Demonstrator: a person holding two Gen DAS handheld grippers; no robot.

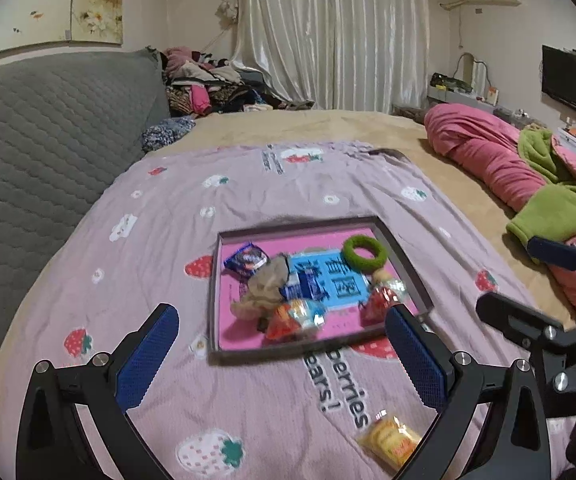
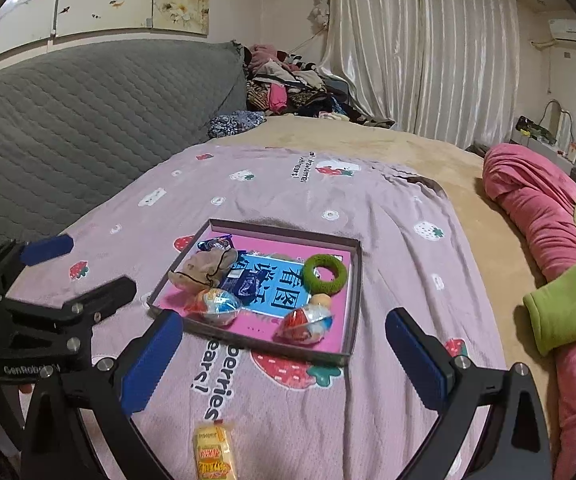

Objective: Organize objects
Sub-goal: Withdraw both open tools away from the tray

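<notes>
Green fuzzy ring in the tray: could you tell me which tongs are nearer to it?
Right, narrowly. The right tongs face the green fuzzy ring almost straight ahead; the left tongs, alongside, have it further off to their right.

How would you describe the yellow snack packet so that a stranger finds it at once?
On the pink strawberry blanket lies a shallow tray of small things. The yellow packet lies outside it, on the blanket nearer the cameras. It is the only yellow item and the only one outside the tray.

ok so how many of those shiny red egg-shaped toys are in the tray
2. One egg toy lies at the tray's near edge, the other toward its near right corner. More could hide under the beige pouch.
</notes>
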